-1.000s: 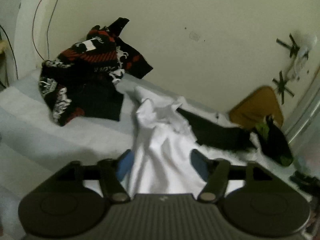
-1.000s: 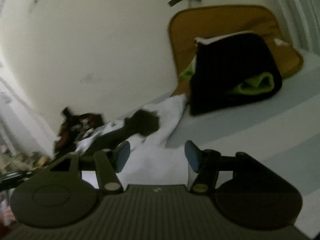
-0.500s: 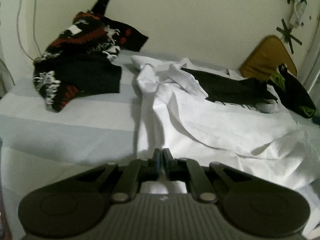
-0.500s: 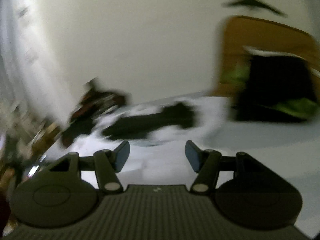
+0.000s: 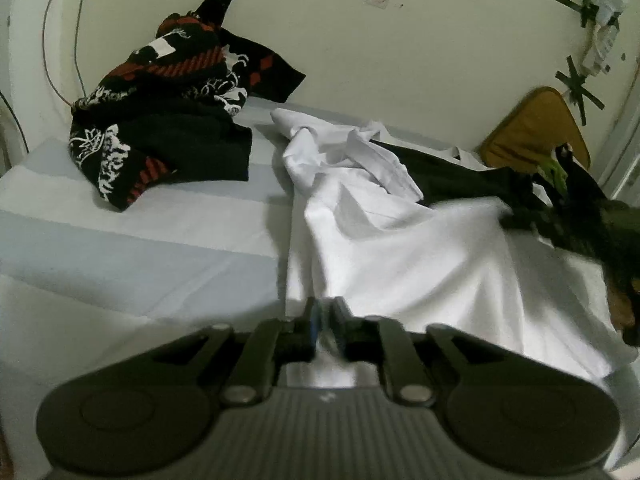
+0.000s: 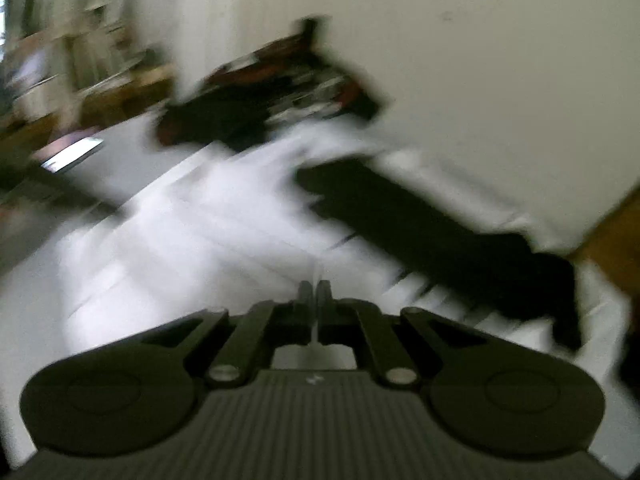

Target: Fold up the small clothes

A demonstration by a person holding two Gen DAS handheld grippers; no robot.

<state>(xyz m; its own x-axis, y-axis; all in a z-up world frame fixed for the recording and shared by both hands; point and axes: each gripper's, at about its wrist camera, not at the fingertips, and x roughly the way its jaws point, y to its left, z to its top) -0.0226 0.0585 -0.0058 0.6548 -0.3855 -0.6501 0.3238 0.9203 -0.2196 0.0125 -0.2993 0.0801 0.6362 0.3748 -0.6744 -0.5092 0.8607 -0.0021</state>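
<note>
A: Swung the right gripper [image 6: 315,292] hard sideways since a second ago, rolled it too, and brought its jaws from wide apart to closed.

B: Holding anything?

A: Cannot tell for sure. Only a thin white sliver between the jaws, and heavy blur beyond.

B: And on the left?

A: Lowered the left gripper [image 5: 322,314] a little and closed it from wide apart onto the near edge of the crumpled white cotton garment [image 5: 420,260]. Opening slightly just now, yet with the white cloth pinched between the pads.

B: Lying where?

A: Spread over the right half of the pale grey-and-white striped bed [image 5: 140,248], reaching from the jaws back towards the cream wall [image 5: 400,40]. Topped by a long black cloth [image 5: 448,168] across its far part.

B: Anything else nearby?

A: Heaped black, red and white patterned clothing [image 5: 160,120] at the far left against the wall, well apart from the white piece. Mustard-yellow cushion [image 5: 532,128] propped in the far right corner, with a dark bundle showing lime green [image 5: 556,168] just in front of it.
</note>
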